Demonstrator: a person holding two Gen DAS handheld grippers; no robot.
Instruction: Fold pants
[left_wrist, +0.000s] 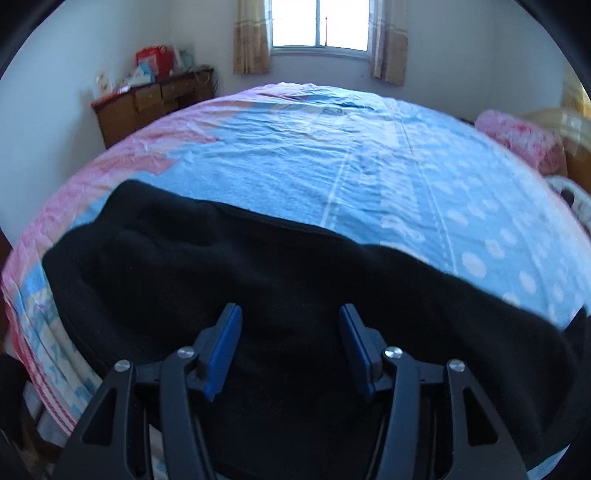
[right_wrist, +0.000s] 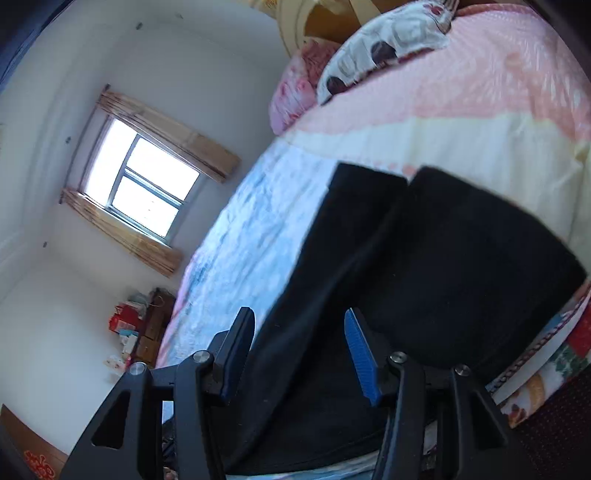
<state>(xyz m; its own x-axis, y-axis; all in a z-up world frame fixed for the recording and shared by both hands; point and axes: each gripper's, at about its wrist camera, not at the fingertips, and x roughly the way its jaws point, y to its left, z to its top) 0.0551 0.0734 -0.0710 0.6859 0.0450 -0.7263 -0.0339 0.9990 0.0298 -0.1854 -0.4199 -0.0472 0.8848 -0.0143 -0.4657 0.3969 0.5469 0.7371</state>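
both claws, left (left_wrist: 290, 317) and right (right_wrist: 299, 325), hang half open and empty above the pants (left_wrist: 258, 280), between folds; next, grab an edge below.

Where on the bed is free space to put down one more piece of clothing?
The blue sheet is bare between the black pants and the window wall. The dotted blue part right of the white stripes is free too. The near edge is taken by the pants, and pillows crowd the head end.
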